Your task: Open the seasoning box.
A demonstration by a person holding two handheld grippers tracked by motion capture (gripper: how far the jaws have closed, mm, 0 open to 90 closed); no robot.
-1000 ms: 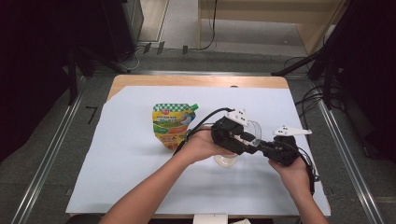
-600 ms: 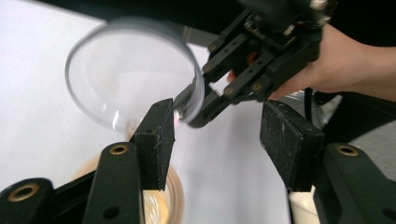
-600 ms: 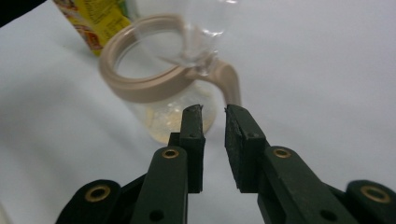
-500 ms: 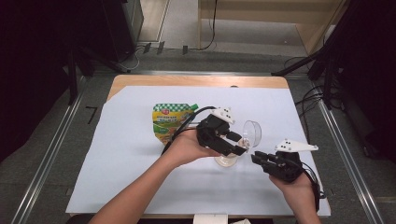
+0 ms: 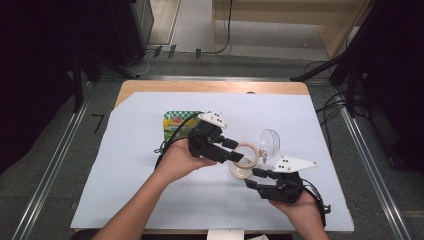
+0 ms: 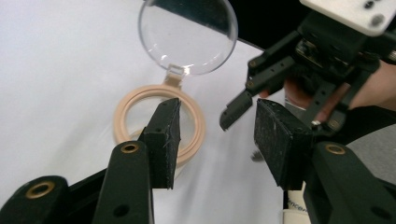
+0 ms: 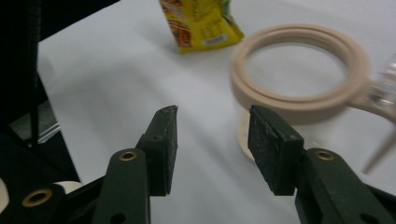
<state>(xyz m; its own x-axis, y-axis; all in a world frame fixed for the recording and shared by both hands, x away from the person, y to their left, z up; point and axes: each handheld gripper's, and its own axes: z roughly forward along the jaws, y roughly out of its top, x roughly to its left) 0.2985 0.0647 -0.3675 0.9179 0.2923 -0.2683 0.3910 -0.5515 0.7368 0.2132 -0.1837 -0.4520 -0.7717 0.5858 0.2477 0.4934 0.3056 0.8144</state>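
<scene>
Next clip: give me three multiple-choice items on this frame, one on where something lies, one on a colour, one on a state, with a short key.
1. Where does the snack pouch lie relative to the clear jar?
A. On the far side of the left gripper, toward the back of the table
B. At the near edge by the person
C. Inside the jar

2. What colour is the ring round the jar's mouth?
A. Blue
B. Beige
C. Black

3. How is the jar's clear lid?
A. Pressed shut
C. Lying apart on the white sheet
B. Flipped open, hinged to the ring

Key: 1 A, the high view shows the pouch behind the left hand. 2 B, the right gripper view shows a beige ring. 3 B, the left gripper view shows the lid raised from its hinge.
</scene>
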